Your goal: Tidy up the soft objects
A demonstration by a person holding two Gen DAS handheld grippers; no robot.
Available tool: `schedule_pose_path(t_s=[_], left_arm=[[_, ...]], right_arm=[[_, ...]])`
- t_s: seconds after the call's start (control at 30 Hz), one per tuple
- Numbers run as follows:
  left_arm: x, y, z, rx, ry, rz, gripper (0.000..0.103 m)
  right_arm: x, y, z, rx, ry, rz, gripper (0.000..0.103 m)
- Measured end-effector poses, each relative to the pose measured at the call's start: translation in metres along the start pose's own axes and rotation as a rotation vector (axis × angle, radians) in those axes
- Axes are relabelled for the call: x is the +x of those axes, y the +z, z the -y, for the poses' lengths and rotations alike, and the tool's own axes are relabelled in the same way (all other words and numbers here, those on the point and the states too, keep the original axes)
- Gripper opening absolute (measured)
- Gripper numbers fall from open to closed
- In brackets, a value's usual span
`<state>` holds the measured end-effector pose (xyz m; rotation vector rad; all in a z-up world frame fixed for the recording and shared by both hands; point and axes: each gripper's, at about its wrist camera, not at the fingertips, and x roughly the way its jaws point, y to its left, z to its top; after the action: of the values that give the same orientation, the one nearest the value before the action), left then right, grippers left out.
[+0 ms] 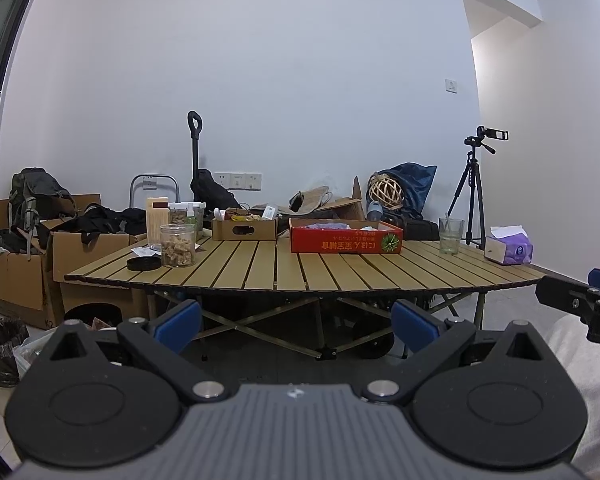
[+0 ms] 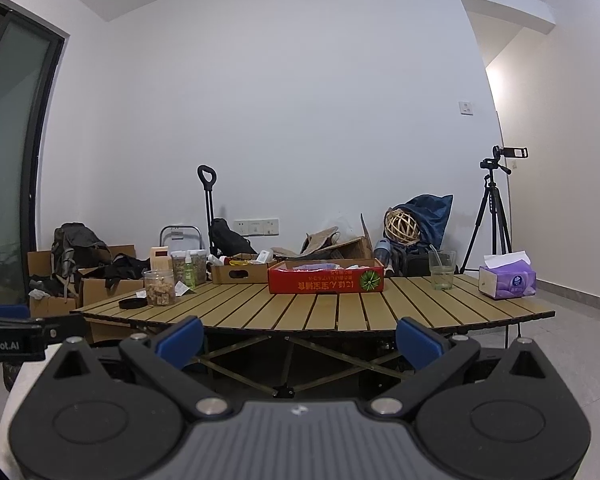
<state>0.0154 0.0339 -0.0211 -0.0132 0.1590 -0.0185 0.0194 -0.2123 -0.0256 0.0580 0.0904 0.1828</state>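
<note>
A red cardboard box (image 1: 346, 239) (image 2: 326, 278) stands near the far middle of the slatted wooden table (image 1: 300, 268) (image 2: 320, 308), with pale purple and white soft things showing over its rim. A purple tissue pack (image 1: 508, 246) (image 2: 507, 278) lies at the table's right end. My left gripper (image 1: 296, 322) is open with nothing between its blue pads, held low in front of the table's near edge. My right gripper (image 2: 298, 340) is open too, likewise short of the table. The right gripper (image 1: 596, 300) shows at the right edge of the left wrist view.
A jar of brown chunks (image 1: 177, 244) (image 2: 160, 288) and a black lid (image 1: 143, 264) sit at the table's left. A small brown box (image 1: 244, 229), a glass (image 1: 451, 236) (image 2: 442, 270), a tripod (image 1: 474, 188) (image 2: 496, 212), cardboard boxes (image 1: 28, 264) and bags are around.
</note>
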Motion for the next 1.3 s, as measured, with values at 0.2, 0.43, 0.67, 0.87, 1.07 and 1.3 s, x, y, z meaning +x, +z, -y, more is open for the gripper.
schedule_pose_path(t_s=[0.2, 0.43, 0.67, 0.87, 1.07, 1.3], left_arm=[[0.0001, -0.0001, -0.0002, 0.001, -0.001, 0.0, 0.103], [-0.0001, -0.0002, 0.0008, 0.0, 0.0, 0.0, 0.103], [-0.0002, -0.0004, 0.0012, 0.001, -0.001, 0.0, 0.103], [-0.0008, -0.0006, 0.0005, 0.005, -0.007, 0.0, 0.103], [-0.0005, 0.0, 0.0004, 0.004, -0.012, -0.003, 0.103], [-0.0007, 0.0018, -0.0015, -0.001, -0.013, -0.001, 0.103]], right_arm=[[0.0014, -0.0016, -0.0018, -0.001, -0.003, 0.0, 0.103], [0.0012, -0.0022, -0.003, 0.0, -0.001, -0.004, 0.103], [0.0016, -0.0025, -0.0025, 0.0, 0.002, -0.008, 0.103], [0.0017, -0.0024, -0.002, 0.0, 0.003, -0.009, 0.103], [0.0015, -0.002, -0.002, -0.001, 0.0, -0.006, 0.103], [0.0005, -0.0022, -0.0036, -0.005, -0.001, 0.0, 0.103]])
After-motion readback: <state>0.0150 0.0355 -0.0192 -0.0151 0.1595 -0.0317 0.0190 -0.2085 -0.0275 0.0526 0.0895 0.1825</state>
